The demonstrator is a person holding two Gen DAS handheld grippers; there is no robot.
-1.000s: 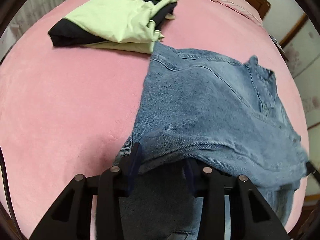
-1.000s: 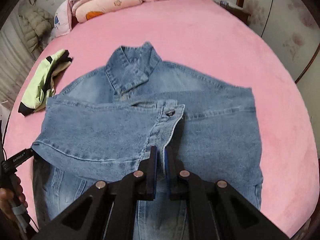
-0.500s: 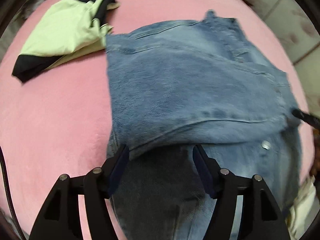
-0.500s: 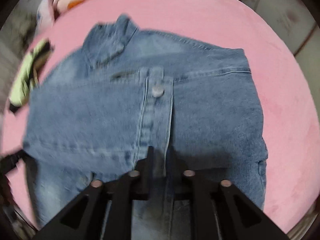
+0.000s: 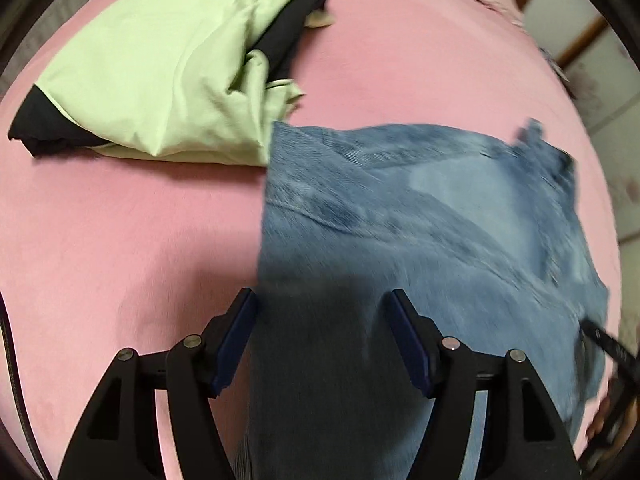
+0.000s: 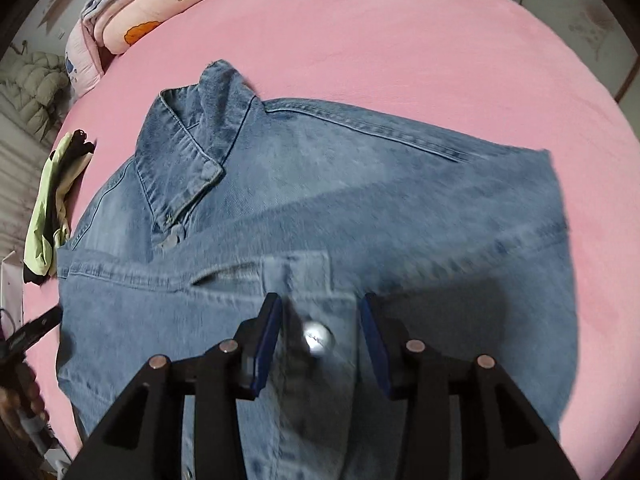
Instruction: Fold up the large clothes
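Denim jacket (image 6: 312, 208) lies flat on plush pink bedspread (image 6: 400, 40); both hand-held grippers apart, right (image 6: 320, 320) widening

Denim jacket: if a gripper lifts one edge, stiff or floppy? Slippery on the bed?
The denim jacket will probably drape but hold its creases: the collar stands up from the folded layers. It is likely heavy for cloth, given the thick seams and metal button. It will probably drag, not slide, on the fuzzy pink bed.

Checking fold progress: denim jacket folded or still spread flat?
Partly folded. The denim jacket lies on the pink bed with one buttoned front panel doubled over its body; collar and far side lie flat.
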